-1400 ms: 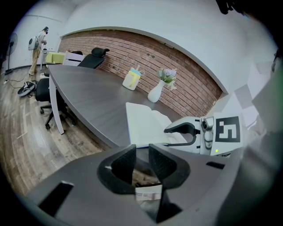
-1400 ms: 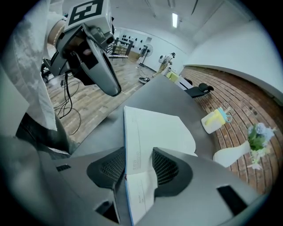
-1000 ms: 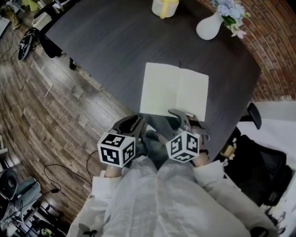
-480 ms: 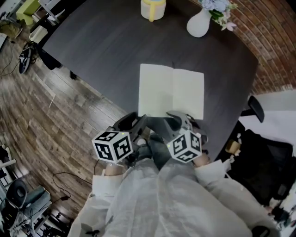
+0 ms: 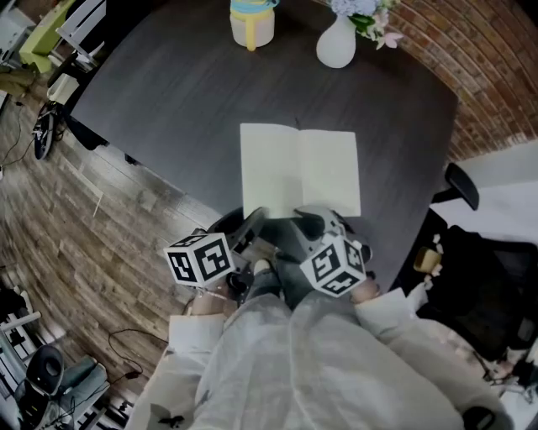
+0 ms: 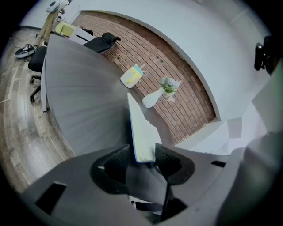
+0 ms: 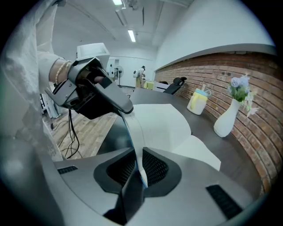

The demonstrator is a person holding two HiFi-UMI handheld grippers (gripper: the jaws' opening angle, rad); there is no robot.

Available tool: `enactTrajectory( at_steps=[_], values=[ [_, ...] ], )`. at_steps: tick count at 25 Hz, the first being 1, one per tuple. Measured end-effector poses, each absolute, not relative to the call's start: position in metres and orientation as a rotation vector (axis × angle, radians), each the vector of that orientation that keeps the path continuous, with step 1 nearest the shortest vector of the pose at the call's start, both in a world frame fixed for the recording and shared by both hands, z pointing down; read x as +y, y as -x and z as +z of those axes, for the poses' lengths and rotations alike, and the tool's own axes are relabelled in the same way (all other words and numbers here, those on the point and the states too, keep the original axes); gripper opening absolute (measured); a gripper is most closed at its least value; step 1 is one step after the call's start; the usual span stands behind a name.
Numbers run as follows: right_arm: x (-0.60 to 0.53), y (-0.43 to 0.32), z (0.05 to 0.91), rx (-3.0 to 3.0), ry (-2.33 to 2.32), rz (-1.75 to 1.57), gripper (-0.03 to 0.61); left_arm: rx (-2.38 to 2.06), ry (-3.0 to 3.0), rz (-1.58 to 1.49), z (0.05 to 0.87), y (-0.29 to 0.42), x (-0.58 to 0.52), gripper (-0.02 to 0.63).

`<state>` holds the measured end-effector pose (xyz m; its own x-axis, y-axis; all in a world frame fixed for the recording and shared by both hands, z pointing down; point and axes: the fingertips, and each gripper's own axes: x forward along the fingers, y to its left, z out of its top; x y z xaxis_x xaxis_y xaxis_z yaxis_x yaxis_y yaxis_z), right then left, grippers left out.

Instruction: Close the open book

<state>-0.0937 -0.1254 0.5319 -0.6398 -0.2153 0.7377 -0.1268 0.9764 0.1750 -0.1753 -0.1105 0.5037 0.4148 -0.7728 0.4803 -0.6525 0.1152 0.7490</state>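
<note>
- You have one dark table (image 5: 168,101), and on it there is one book (image 5: 298,168) lying open, one yellow cup (image 5: 251,21) and one white vase (image 5: 336,44) with flowers
- You hold two grippers, both at the near edge of the book
- Your left gripper (image 6: 142,161): its jaws have just been opening and stand wide apart, with the book's near corner between them, not squeezed
- Your right gripper (image 7: 138,165): its jaws have just been closing and pinch a thin leaf of the book

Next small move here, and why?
Probably carry the right gripper across, folding the lifted blue-edged sheet over the book's flat pages: its jaws have just been closing on that sheet, and the left gripper's have just been opening and now stand apart.
</note>
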Motion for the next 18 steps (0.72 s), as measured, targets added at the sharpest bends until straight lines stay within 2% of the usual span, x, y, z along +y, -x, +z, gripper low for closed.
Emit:
enactTrajectory(
  at_steps=[3,5,10,18],
  values=[
    [-0.127,0.093,0.53,-2.299,-0.247,-0.1,0.054,-1.263,-1.599,-0.217,0.493,0.172,-0.117,0.173],
    [-0.128,0.093,0.528,-2.311,-0.246,-0.089,0.054,-1.268,-1.611,-0.226,0.489,0.172,-0.12,0.113],
    [-0.126,0.09,0.527,-2.335,-0.251,-0.021,0.052,-1.278,-1.66,-0.209,0.477,0.168,-0.122,0.061],
    [-0.126,0.085,0.532,-2.338,-0.258,0.038,0.054,-1.289,-1.766,-0.099,0.464,0.151,-0.128,0.032]
  ],
)
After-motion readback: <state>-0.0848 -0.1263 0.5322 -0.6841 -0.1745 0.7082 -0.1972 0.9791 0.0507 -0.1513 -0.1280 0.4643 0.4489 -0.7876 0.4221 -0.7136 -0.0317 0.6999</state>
